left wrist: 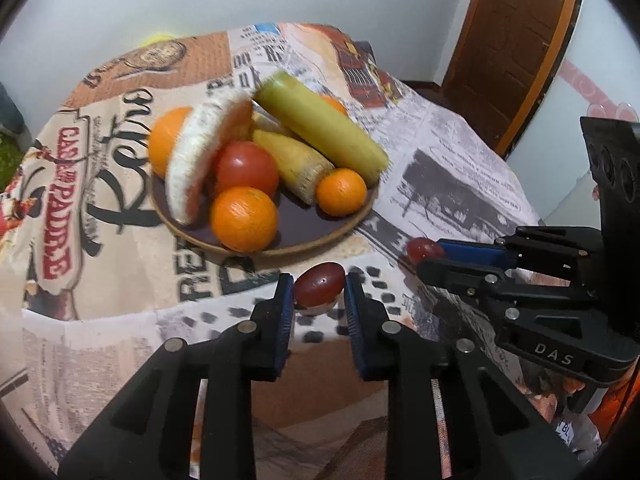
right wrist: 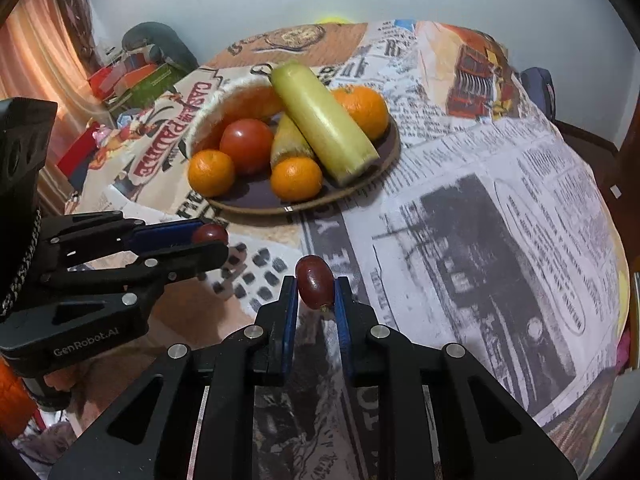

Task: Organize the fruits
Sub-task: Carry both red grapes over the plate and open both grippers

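My left gripper (left wrist: 319, 294) is shut on a dark red grape (left wrist: 320, 286), just above the printed tablecloth and in front of the plate. My right gripper (right wrist: 316, 294) is shut on a second red grape (right wrist: 315, 280). Each gripper shows in the other's view, side by side: the right gripper (left wrist: 424, 260) with its grape (left wrist: 425, 248), and the left gripper (right wrist: 212, 245) with its grape (right wrist: 209, 234). Behind them a brown plate (left wrist: 328, 236) holds oranges (left wrist: 244, 218), a tomato (left wrist: 246, 168), a long green vegetable (left wrist: 320, 128) and a melon slice (left wrist: 200, 156).
A round table under a newspaper-print cloth (right wrist: 500, 220) fills both views. A wooden door (left wrist: 516, 40) stands at the back right. Boxes and clutter (right wrist: 132, 80) lie beyond the table's left edge. A chair back (right wrist: 538, 88) shows at the far side.
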`<control>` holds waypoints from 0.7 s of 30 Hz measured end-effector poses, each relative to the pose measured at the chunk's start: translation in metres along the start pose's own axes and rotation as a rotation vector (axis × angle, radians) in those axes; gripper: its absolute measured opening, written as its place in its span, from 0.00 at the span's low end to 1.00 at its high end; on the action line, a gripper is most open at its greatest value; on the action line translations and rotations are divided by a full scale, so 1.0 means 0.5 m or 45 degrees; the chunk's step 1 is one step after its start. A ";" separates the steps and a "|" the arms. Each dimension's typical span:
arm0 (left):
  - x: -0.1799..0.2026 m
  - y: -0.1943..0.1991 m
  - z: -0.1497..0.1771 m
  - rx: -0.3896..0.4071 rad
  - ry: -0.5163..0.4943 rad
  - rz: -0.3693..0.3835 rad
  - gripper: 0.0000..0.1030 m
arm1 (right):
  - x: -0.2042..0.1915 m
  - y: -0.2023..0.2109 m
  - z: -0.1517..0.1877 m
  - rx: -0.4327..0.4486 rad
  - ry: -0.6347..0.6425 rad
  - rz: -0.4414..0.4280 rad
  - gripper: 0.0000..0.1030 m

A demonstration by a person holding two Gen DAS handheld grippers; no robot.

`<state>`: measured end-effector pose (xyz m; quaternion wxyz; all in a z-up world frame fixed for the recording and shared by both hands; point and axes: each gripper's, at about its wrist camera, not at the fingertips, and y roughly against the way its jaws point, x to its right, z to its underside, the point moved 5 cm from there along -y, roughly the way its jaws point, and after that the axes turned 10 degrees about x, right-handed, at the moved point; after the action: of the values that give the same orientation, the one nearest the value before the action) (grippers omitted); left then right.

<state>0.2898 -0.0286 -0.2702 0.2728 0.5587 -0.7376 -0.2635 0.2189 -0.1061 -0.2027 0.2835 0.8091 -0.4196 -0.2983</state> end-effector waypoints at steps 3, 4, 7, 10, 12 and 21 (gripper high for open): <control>-0.020 0.022 -0.022 0.045 0.025 -0.014 0.24 | -0.014 0.000 -0.023 0.025 0.039 -0.006 0.16; -0.025 0.028 -0.029 0.061 0.030 -0.019 0.24 | -0.019 -0.001 -0.034 0.038 0.048 -0.013 0.16; -0.044 0.043 -0.055 0.106 0.052 -0.033 0.24 | -0.033 -0.005 -0.063 0.073 0.067 -0.032 0.16; -0.062 0.046 -0.077 0.130 0.076 -0.039 0.24 | -0.043 -0.016 -0.084 0.094 0.076 -0.046 0.16; -0.069 0.042 -0.089 0.138 0.080 -0.040 0.24 | -0.049 -0.025 -0.093 0.099 0.082 -0.056 0.16; -0.079 0.003 -0.112 0.123 0.060 -0.031 0.24 | -0.062 -0.079 -0.104 0.051 0.149 -0.066 0.16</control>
<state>0.3369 0.0052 -0.2335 0.2597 0.5861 -0.7360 -0.2176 0.2619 -0.0497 -0.1886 0.2835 0.8413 -0.3870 -0.2492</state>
